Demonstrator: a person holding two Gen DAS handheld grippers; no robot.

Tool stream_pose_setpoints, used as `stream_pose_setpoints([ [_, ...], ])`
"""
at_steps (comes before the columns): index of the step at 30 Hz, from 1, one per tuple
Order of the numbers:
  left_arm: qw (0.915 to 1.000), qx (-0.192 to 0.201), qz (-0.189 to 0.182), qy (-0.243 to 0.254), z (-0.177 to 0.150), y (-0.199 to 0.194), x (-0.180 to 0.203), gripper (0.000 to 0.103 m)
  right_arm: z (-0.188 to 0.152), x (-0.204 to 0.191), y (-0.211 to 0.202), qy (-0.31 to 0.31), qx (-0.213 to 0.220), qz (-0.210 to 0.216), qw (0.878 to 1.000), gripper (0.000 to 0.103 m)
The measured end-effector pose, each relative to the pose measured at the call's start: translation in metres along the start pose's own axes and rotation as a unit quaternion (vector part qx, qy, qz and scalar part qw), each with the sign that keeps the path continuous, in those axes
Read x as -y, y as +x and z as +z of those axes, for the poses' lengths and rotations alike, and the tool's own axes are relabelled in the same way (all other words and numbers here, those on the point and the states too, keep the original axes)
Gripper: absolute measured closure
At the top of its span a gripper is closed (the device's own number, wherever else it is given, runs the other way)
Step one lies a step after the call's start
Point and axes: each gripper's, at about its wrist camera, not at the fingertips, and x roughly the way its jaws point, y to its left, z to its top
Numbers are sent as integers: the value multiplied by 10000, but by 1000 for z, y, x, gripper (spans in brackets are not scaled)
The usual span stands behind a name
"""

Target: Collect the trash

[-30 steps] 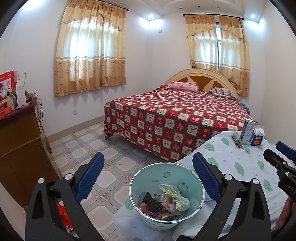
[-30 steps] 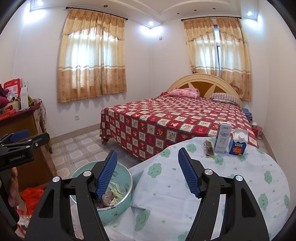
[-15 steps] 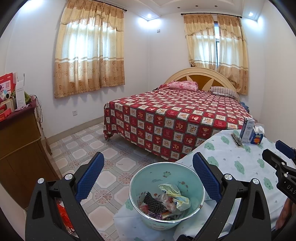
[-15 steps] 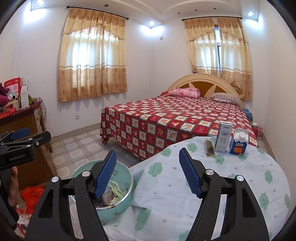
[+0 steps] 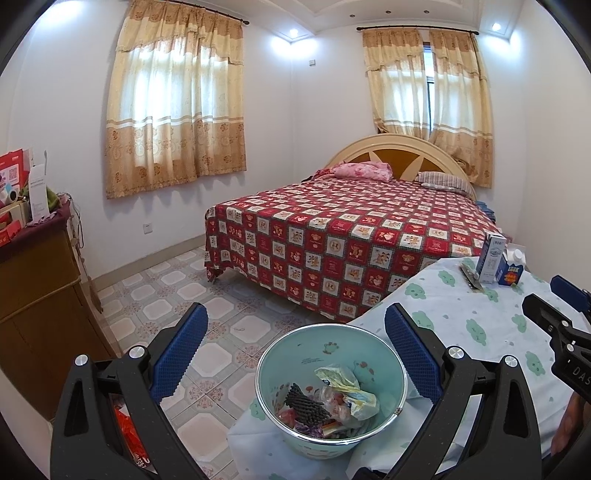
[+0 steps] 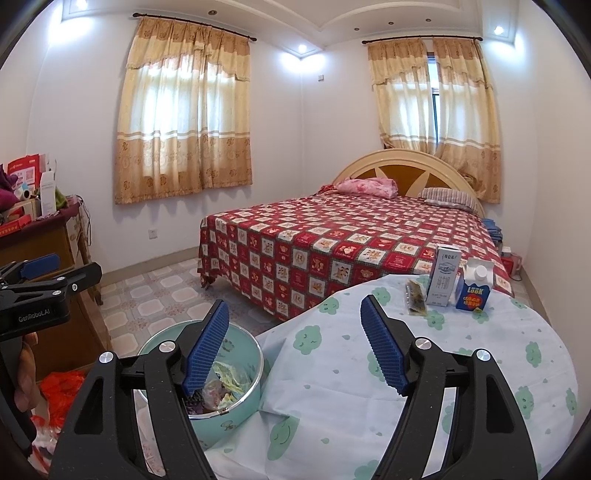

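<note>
Both grippers — left gripper (image 5: 293,350) and right gripper (image 6: 295,349) — are held spread wide, with nothing pinched. Trash is already piled in the green bin (image 5: 395,363) at the table's (image 6: 424,369) left edge. Next, the wrapper (image 6: 415,301) and two cartons (image 6: 458,282) near the far edge probably need to be reached for.

White plaster walls (image 5: 66,74), recessed ceiling spotlights (image 5: 293,32) on. Two windows w/ beige patterned curtains (image 5: 173,99). Patterned tile floor (image 5: 166,295). Bed w/ red checked bedspread (image 5: 351,236), arched cream headboard (image 5: 399,149). Brown wooden cabinet (image 5: 37,295) at left, cluttered on top.
</note>
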Motion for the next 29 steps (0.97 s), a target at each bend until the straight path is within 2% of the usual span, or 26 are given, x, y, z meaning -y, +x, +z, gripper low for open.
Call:
stream_pose_setpoints([
  [22, 9998, -107, 21, 148, -3, 4, 5, 6, -3, 7, 4, 6, -73, -3, 10000, 25],
  [27, 9997, -186, -70, 120, -4, 6, 3, 6, -7, 22, 7, 26, -130, -257, 9996, 21],
  [29, 9997, -222, -110, 67, -5, 7, 2, 6, -10, 42, 14, 114, -292, -462, 9984, 20],
])
